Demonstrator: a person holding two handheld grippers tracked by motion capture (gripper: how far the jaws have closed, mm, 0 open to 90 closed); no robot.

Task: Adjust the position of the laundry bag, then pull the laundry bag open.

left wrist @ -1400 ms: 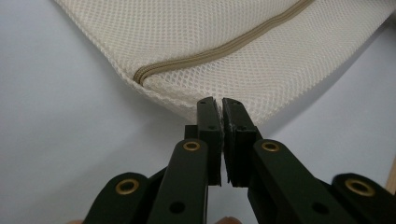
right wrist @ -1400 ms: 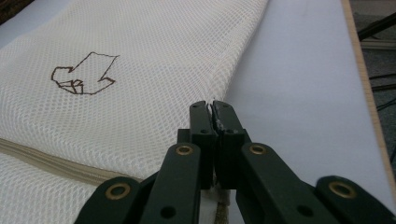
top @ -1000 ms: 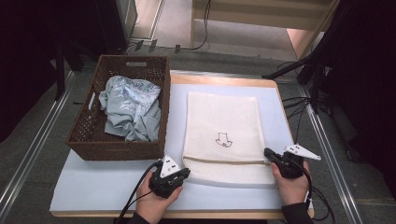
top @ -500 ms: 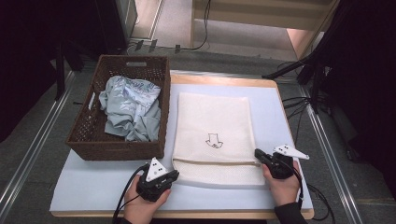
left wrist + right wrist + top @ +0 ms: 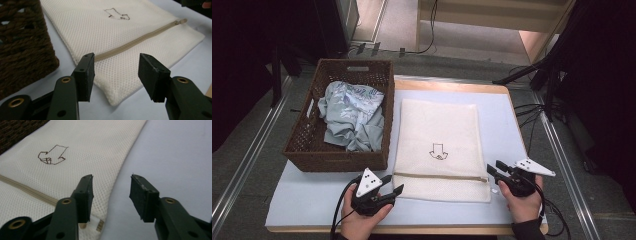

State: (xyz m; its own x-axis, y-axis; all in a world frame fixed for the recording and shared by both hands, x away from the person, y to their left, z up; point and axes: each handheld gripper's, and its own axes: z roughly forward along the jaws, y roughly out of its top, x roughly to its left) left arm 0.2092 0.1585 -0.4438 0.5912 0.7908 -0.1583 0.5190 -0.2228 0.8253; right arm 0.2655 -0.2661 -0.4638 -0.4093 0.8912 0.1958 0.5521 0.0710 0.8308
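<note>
Bag [image 5: 439, 135] was cream mesh cloth, matt; basket [image 5: 307, 150] dark woven wicker, rough; counter [image 5: 507, 130] smooth, matt, pale blue; hand-held gripper [image 5: 116, 72] pads matt black.

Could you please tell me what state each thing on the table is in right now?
White mesh laundry bag: flat, zipped shut, released.
Brown wicker basket: upright, holding clothes.
Pale blue crumpled garment: bunched inside the basket.
Left hand-held gripper: open, just been opening, nothing between jaws.
Right hand-held gripper: open, just been opening, nothing between jaws.
</note>
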